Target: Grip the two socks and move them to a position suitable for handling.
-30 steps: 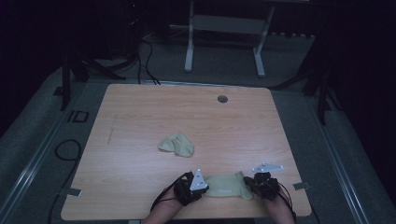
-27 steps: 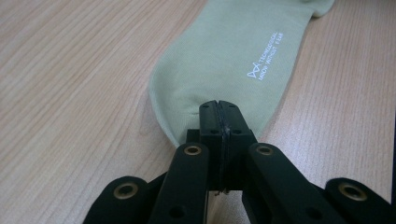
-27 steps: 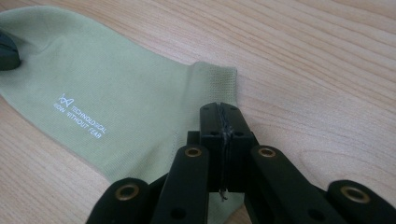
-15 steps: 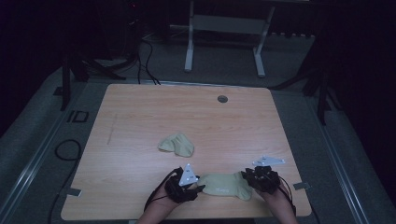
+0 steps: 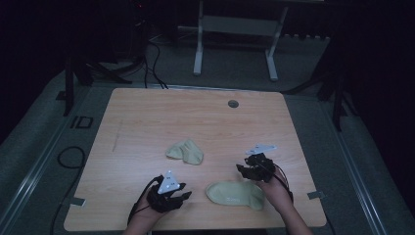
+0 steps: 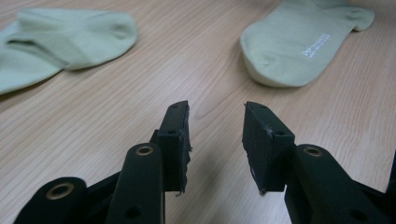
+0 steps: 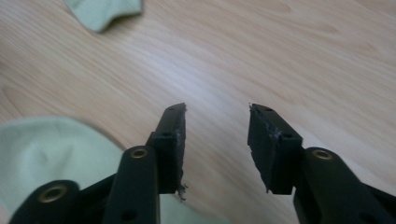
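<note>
A pale green sock (image 5: 235, 194) lies flat near the table's front edge, between my two grippers. It fills the upper right of the left gripper view (image 6: 299, 42) and the lower left of the right gripper view (image 7: 46, 154). A second sock (image 5: 185, 152), crumpled, rests farther in toward the table's middle. My left gripper (image 5: 186, 195) sits just left of the flat sock, open, jaws empty (image 6: 215, 109). My right gripper (image 5: 242, 169) hovers above the flat sock's right end, also open with nothing between its jaws (image 7: 216, 109).
The wooden table (image 5: 147, 122) has a round cable hole (image 5: 233, 104) near its far edge. Beyond the table stand a white frame (image 5: 235, 29) and dark cables on the grey floor.
Both grippers were at the ends of the flat sock. They have since come off it: the left drew back leftward, the right moved away from the person. The sock lies flat.
</note>
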`<state>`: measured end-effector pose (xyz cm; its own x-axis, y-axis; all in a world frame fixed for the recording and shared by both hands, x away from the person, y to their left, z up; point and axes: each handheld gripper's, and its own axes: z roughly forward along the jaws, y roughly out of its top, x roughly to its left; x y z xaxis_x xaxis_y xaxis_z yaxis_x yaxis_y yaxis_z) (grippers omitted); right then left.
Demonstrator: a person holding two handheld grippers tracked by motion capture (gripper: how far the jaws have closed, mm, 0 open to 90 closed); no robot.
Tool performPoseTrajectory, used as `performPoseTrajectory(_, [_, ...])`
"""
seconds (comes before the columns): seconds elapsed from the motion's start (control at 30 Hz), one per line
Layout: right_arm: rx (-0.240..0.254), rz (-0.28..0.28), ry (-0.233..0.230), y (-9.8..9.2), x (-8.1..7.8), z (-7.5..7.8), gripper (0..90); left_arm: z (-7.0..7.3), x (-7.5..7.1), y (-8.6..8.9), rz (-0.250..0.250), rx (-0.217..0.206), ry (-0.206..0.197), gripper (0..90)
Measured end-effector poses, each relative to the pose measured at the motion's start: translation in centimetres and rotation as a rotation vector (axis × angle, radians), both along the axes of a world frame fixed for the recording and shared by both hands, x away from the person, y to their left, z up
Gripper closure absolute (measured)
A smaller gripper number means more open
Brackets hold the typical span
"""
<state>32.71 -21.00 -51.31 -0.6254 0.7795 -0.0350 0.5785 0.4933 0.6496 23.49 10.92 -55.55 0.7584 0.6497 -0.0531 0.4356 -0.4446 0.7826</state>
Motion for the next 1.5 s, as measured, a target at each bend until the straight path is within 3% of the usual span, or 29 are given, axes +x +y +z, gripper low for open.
performPoseTrajectory(0.13, [-0.010,0.026,-0.004,1.8,0.9,0.4,51.8,-0.1,-0.3,1.3,0.025,0.002,0.006,60.8])
performPoseTrajectory(0.27, [-0.032,0.048,-0.005,3.6,1.8,0.7,50.5,-0.5,-0.6,2.6,0.054,-0.044,0.033,60.7])
performPoseTrajectory(0.33, [-0.042,0.054,0.002,4.4,2.2,0.7,49.6,-0.8,-0.7,2.9,0.058,-0.042,0.043,60.6])
performPoseTrajectory(0.7, [-0.058,0.105,0.005,10.2,4.5,1.3,47.7,-1.3,-0.7,2.9,0.045,-0.035,0.050,60.7])
performPoseTrajectory(0.87, [-0.026,0.112,0.025,13.1,5.4,1.4,46.9,-1.2,-0.7,3.0,0.043,-0.047,0.047,60.6])
performPoseTrajectory(0.97, [-0.031,0.120,0.026,14.4,5.7,1.2,46.2,-1.2,-0.8,2.9,0.041,-0.045,0.043,60.3])
performPoseTrajectory(1.03, [-0.052,0.126,0.026,16.0,6.2,0.8,45.6,-1.3,-0.8,2.9,0.043,-0.053,0.042,55.8])
performPoseTrajectory(1.2, [-0.074,0.122,0.037,18.1,7.1,-0.1,44.8,-1.4,-0.8,2.9,0.042,-0.061,0.033,42.9])
performPoseTrajectory(1.3, [-0.093,0.127,0.052,18.9,7.6,-0.7,44.6,-1.4,-0.8,2.8,0.047,-0.067,0.035,31.3])
performPoseTrajectory(1.4, [-0.092,0.114,0.062,19.5,7.9,-1.4,44.4,-1.3,-0.9,2.8,0.043,-0.090,0.041,26.7])
performPoseTrajectory(1.5, [-0.122,0.111,0.074,20.1,8.2,-2.3,43.9,-1.1,-0.9,2.9,0.047,-0.093,0.035,22.0])
